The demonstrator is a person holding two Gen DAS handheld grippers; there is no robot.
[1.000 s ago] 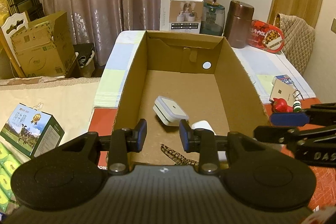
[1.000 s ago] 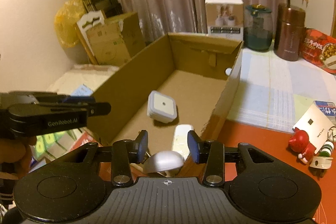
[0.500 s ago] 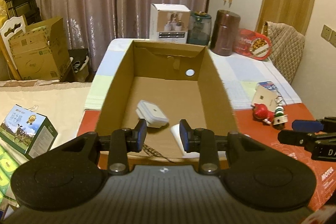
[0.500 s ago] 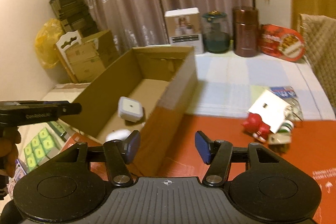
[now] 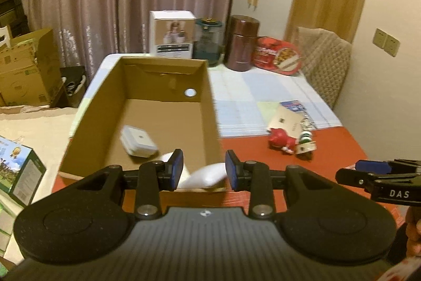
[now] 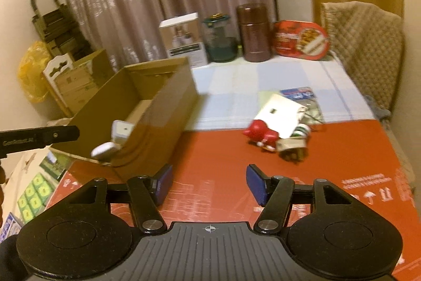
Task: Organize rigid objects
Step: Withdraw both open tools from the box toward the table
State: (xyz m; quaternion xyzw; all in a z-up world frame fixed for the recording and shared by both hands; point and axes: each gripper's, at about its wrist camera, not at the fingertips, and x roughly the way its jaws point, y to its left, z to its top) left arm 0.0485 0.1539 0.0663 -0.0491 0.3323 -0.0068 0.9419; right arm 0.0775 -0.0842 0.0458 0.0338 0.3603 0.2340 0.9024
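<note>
Inside, the cardboard box [image 5: 208,107] (brown, rectangular) holds a square white case [image 5: 138,141].

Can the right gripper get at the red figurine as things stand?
Probably yes. The right gripper is open and empty, its jaws just widened, and only bare red mat lies between it and the red figurine.

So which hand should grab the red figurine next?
Probably the right hand-held gripper: it faces the red figurine on the red mat, jaws open and empty. The left hand-held gripper points at the cardboard box.
</note>
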